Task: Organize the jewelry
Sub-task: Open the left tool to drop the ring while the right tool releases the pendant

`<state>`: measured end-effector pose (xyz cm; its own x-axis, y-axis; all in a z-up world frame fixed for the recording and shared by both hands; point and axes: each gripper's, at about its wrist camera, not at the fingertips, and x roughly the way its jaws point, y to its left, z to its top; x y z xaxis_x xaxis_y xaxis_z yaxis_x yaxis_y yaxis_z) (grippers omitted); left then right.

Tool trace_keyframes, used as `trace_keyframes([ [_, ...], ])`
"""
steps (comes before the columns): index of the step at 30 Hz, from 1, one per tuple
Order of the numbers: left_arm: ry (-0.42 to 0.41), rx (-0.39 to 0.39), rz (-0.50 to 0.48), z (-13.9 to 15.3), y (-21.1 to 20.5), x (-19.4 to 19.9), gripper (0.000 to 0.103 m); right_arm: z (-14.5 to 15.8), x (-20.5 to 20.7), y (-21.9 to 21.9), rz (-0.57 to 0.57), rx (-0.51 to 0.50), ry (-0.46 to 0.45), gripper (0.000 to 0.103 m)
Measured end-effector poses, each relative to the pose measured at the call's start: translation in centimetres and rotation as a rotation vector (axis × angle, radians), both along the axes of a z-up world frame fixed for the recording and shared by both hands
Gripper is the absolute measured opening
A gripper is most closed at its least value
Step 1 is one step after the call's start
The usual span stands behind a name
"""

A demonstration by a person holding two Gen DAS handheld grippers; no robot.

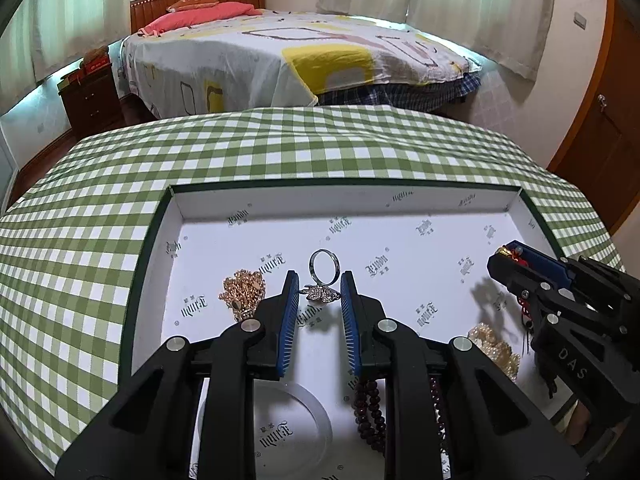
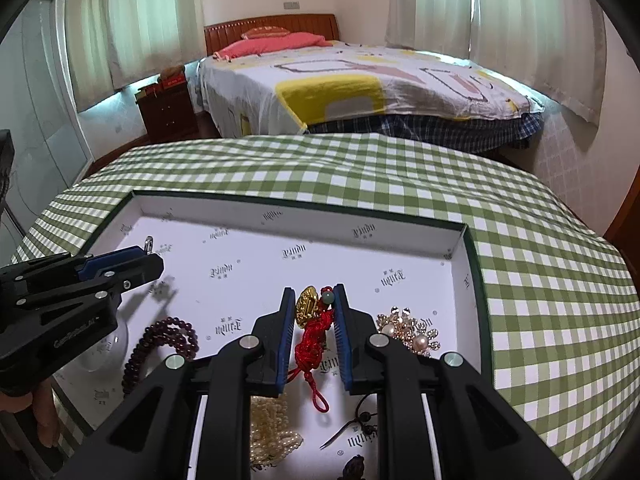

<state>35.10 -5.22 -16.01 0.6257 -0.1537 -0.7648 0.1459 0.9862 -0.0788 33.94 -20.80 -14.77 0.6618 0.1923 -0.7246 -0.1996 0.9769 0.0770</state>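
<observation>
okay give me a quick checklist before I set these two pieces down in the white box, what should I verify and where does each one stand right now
1. Left gripper grips the silver ring: ok, its ornament sits pinched between the pads.
2. Right gripper grips the red knotted charm: ok, gold pendant and cord sit between the pads.
3. Both grippers over the white box: ok.
4. Bare floor under the ring: ok, the gold chain pile lies to its left.
5. Charm clear of the pearl brooch: ok, brooch lies beside the right finger.
6. Whether the charm's hanging loop touches the pearl strand: cannot tell.
</observation>
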Motion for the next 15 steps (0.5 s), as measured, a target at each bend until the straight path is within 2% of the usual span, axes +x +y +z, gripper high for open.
trace_keyframes([
  [15,0.041,-0.005,0.004,-0.87,0.00,0.65,0.021,-0.70,0.26,-0.22,-0.006,0.000,0.035,0.021],
])
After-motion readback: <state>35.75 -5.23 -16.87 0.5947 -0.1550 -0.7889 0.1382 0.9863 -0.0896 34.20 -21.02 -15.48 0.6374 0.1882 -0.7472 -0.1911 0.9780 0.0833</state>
